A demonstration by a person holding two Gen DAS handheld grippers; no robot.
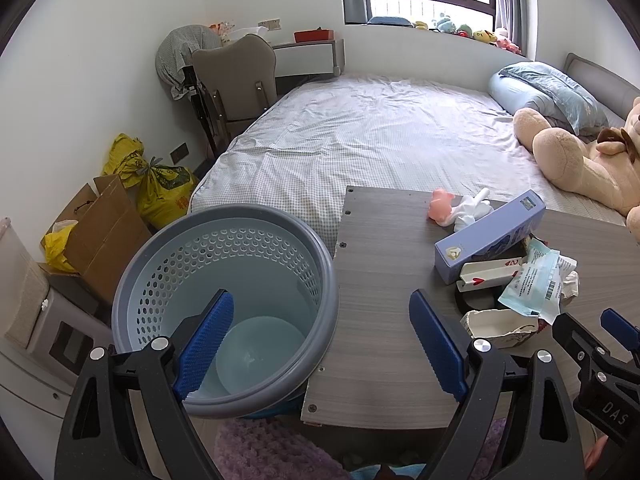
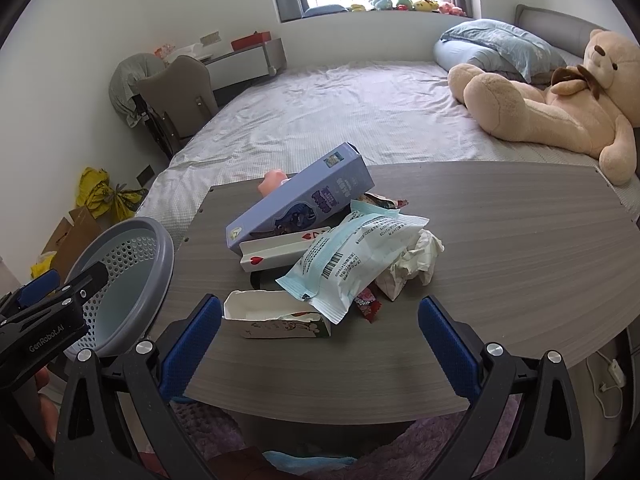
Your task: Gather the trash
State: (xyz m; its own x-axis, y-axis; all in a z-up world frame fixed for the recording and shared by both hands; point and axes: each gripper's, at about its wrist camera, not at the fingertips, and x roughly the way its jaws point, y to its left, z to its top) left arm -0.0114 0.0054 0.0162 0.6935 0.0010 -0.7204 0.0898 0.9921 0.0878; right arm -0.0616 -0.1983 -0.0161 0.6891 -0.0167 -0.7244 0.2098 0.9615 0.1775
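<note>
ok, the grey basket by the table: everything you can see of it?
The basket is round, plastic by the look of it, with a thick grey rim and pale blue perforated walls above a solid lower section and base. It stands upright, open-topped and empty, at the left edge of the wooden table, its rim seemingly against that edge. The open left gripper hovers partly above it, not touching.

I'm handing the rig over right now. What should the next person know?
Left tongs: open, empty, between the grey trash basket and the table.
Right tongs: open, empty, facing the pile.
Basket looks empty; nothing collected yet.
Left on the table: torn white carton nearest, pale blue wrapper, crumpled tissue, purple box, card box.
</note>
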